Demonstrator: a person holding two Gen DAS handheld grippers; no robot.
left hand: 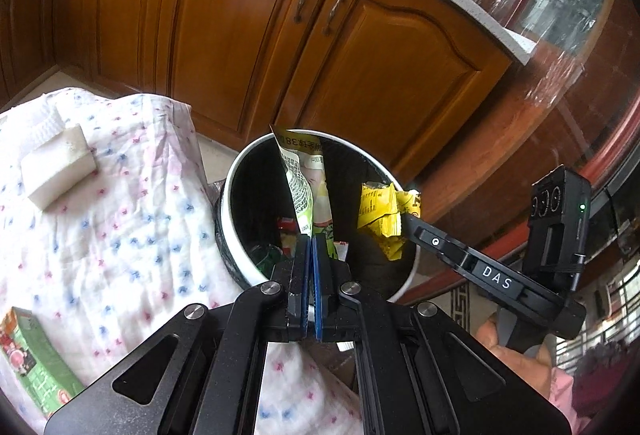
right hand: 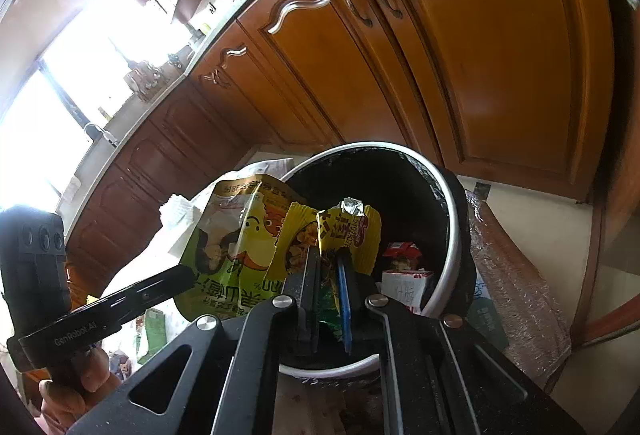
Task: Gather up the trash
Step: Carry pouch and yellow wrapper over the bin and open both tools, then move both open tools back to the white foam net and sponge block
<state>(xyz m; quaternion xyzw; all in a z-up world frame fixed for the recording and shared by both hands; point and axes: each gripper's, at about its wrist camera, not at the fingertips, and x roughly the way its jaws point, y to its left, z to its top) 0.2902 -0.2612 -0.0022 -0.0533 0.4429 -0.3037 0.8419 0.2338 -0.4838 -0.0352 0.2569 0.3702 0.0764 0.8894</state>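
Two wrappers hang over the open mouth of the white-rimmed trash bin, which is lined with a black bag and stands on the floor in front of wooden cabinets. The left gripper is clenched tight on the lower edge of a tall green-and-white snack bag, which stands upright above the bin; digits "38" show reversed near its top. The right gripper pinches a crumpled yellow wrapper between barely parted fingers, just beside the green bag and over the bin's near rim. Its arm reads "DAS" in the left view; the left one reads "GenRobot.AI". A red-and-white carton lies inside the bin. A floral cloth covers the table touching the bin's left side; a white block rests on it.
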